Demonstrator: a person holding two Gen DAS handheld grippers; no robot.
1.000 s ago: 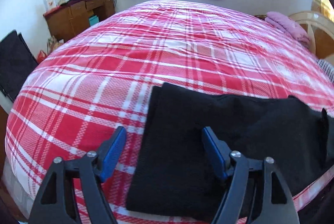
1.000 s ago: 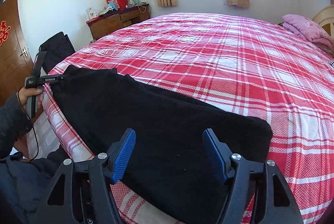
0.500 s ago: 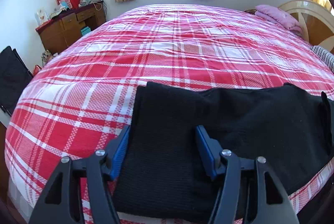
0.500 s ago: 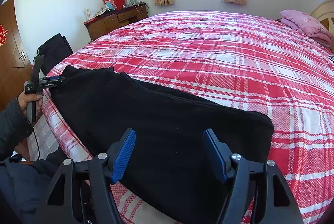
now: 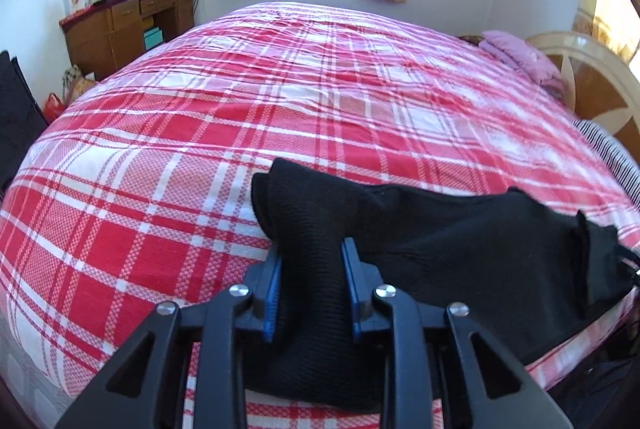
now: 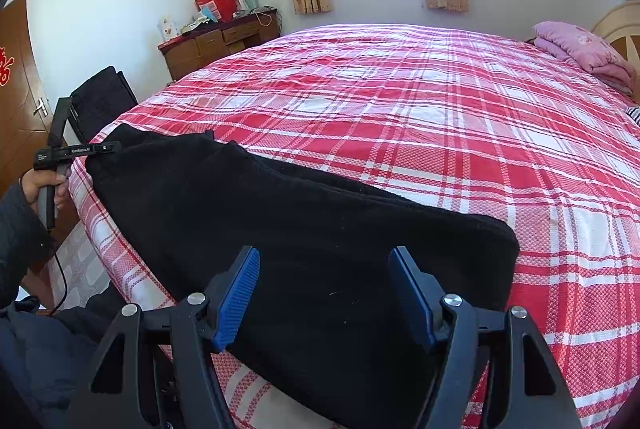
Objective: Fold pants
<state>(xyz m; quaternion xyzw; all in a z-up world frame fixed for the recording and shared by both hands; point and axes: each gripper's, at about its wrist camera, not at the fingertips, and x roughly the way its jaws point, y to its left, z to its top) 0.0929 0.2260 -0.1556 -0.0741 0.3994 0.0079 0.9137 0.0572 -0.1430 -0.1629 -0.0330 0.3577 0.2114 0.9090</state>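
Black pants (image 6: 304, 229) lie stretched along the near edge of a red plaid bed (image 6: 440, 133). In the left wrist view my left gripper (image 5: 310, 261) is shut on the bunched left end of the pants (image 5: 460, 241), which rises between the blue pads (image 5: 274, 293). It also shows in the right wrist view (image 6: 108, 148), held by a hand at the far left end. My right gripper (image 6: 326, 289) is open, its blue pads (image 6: 238, 293) spread just above the right end of the pants, holding nothing.
A pink folded blanket (image 6: 580, 45) lies by the headboard (image 5: 592, 81) at the right. A wooden desk (image 6: 216, 45) with clutter stands by the back wall. A black chair (image 6: 100, 101) and a door (image 6: 16, 77) are at the left. The bed's edge runs just under the pants.
My left gripper has closed on the left end of the pants and bunched the cloth up. My right gripper has stayed open over the right end.
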